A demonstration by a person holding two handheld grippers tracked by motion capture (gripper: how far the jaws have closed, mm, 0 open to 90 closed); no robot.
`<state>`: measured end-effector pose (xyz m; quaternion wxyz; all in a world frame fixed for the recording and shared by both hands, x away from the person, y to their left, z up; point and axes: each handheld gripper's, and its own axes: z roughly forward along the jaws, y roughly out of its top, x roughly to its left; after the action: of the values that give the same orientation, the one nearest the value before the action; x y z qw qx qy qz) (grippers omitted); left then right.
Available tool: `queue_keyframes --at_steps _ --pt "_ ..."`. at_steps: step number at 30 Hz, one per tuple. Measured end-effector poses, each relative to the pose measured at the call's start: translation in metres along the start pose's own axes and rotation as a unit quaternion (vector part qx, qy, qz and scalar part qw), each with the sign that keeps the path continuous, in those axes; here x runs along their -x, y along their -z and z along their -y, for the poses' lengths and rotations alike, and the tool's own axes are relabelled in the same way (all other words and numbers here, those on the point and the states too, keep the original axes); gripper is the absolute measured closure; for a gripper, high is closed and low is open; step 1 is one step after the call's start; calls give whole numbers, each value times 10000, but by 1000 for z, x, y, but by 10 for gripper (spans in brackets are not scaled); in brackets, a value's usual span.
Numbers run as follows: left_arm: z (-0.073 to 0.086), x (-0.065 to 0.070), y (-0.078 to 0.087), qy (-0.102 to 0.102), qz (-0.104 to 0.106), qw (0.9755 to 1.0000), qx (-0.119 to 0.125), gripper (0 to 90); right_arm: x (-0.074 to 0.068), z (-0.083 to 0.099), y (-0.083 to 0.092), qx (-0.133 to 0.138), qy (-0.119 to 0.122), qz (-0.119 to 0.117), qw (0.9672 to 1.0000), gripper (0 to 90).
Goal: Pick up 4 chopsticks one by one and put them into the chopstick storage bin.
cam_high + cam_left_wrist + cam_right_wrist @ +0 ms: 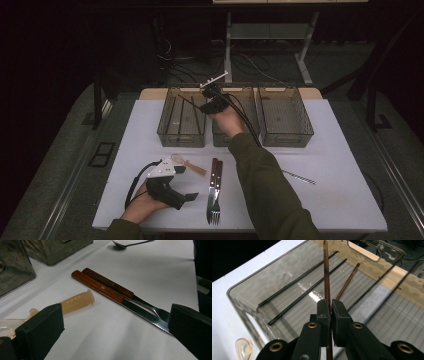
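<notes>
White table (325,150): right tongs (330,311) grip a chopstick (326,270) over the left bin (249,297).

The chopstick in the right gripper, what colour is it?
Reddish brown, a thin stick clamped between the right gripper's jaws over the left bin; clearest in the right gripper view.

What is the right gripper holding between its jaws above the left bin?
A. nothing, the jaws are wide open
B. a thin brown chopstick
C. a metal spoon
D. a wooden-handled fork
B: in the right gripper view, the right gripper has its jaws shut on a thin brown chopstick over the left bin, where other sticks already lie.
</notes>
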<state>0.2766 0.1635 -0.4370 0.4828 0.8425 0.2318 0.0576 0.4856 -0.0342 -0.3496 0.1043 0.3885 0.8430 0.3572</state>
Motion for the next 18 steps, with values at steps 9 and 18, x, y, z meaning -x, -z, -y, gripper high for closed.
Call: queue_keyframes --at_steps 9,18 --pt "0 1 0 46 2 10000 62 0 -11 -13 -27 -93 -144 15 9999 854" --pt "-1 1 0 44 20 9999 92 0 -15 -27 -44 -209 -213 137 9995 853"
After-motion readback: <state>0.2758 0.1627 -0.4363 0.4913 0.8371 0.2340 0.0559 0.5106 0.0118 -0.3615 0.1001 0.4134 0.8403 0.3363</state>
